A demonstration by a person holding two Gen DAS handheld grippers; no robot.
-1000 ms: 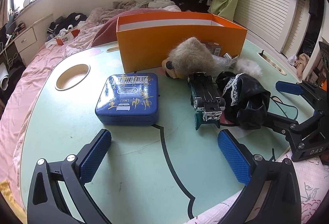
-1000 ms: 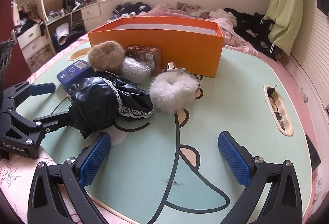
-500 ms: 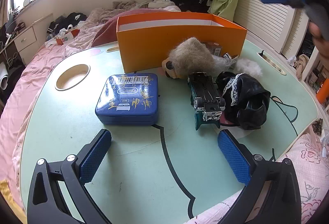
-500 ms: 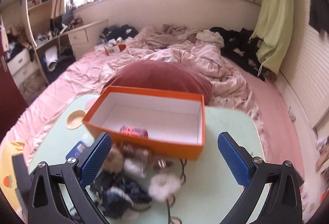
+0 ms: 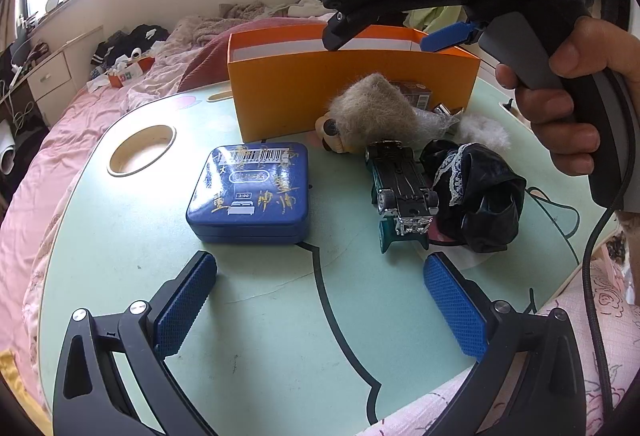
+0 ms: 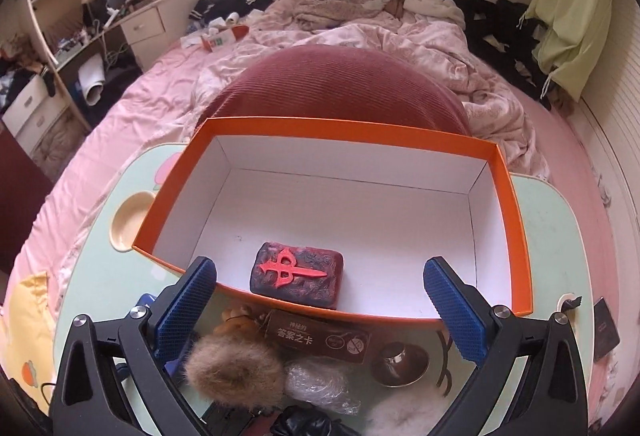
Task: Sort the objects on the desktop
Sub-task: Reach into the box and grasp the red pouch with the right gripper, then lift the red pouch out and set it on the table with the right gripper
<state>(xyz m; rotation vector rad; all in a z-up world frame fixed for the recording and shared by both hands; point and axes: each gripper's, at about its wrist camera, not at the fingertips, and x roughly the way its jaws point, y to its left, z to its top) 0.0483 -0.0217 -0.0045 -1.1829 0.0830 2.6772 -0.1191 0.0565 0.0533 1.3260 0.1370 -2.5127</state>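
The orange box (image 6: 516,236) sits at the far side of the pale green table (image 5: 120,236), and the only thing inside it is a dark red block (image 6: 297,273) with a raised red emblem, lying against the near wall. The right claw (image 6: 320,300) hangs above that near wall with its blue pads (image 6: 186,304) spread wide, holding nothing and touching nothing. From the left camera it shows at one o'clock, a bare hand (image 5: 568,96) wrapped round its grey handle.

The rest of the clutter waits on the table just in front of the box: a brown fur ball (image 5: 372,108), a brown card box (image 6: 320,336), a white fluff puff (image 5: 484,128), a crinkled plastic wrap (image 6: 320,382), an upturned toy car (image 5: 400,192) touching a black lace-trimmed bundle (image 5: 476,196), and a blue tin (image 5: 252,192) at eleven o'clock from the left claw (image 5: 320,300). That claw rests low near the table's near edge, jaws wide apart, empty.
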